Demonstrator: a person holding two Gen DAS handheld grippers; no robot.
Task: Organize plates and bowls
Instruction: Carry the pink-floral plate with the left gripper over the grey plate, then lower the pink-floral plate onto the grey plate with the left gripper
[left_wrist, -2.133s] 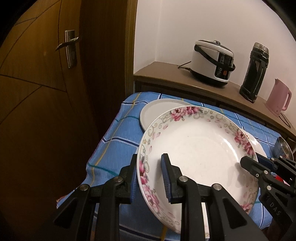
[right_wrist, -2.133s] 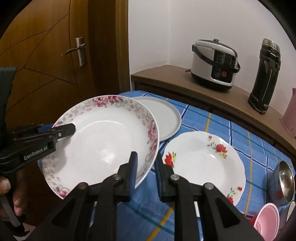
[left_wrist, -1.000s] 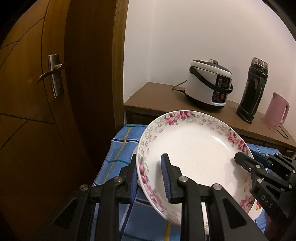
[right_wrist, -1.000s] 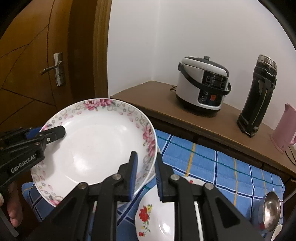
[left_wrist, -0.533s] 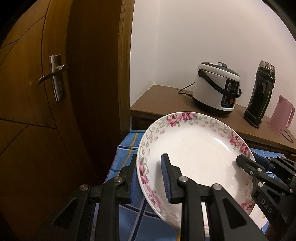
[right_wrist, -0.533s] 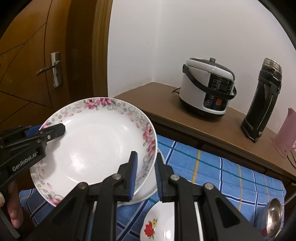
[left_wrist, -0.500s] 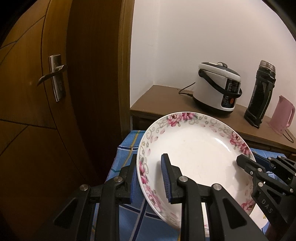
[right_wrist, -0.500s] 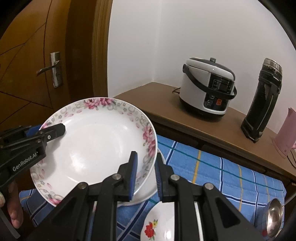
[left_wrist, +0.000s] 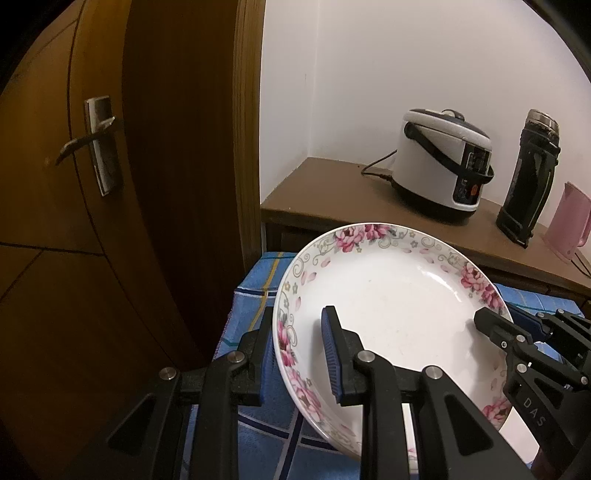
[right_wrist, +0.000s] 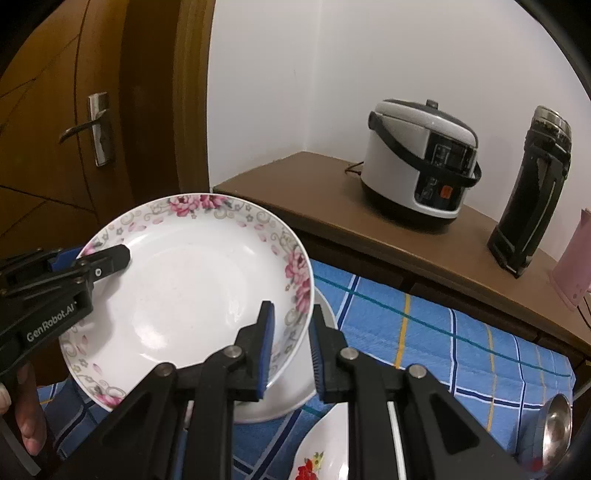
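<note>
Pink-flowered plate (left_wrist: 391, 314) held tilted above the blue-checked tabletop (right_wrist: 424, 332), left hand-held gripper (left_wrist: 295, 347) pinching its left rim, right hand-held gripper (right_wrist: 290, 343) pinching the opposite rim — grey plate (right_wrist: 291, 391) lying beneath, red-flowered plate (right_wrist: 325, 454) beside it.

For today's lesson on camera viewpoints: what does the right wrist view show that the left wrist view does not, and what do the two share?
Only the right wrist view shows the plain plate under the floral plate, the red-flowered plate and the steel bowl.

Only the left wrist view shows the whole pink kettle.

Both show the floral plate, clamped at opposite rims by the left hand-held gripper and right hand-held gripper, plus the rice cooker, flask, door handle and blue cloth.
</note>
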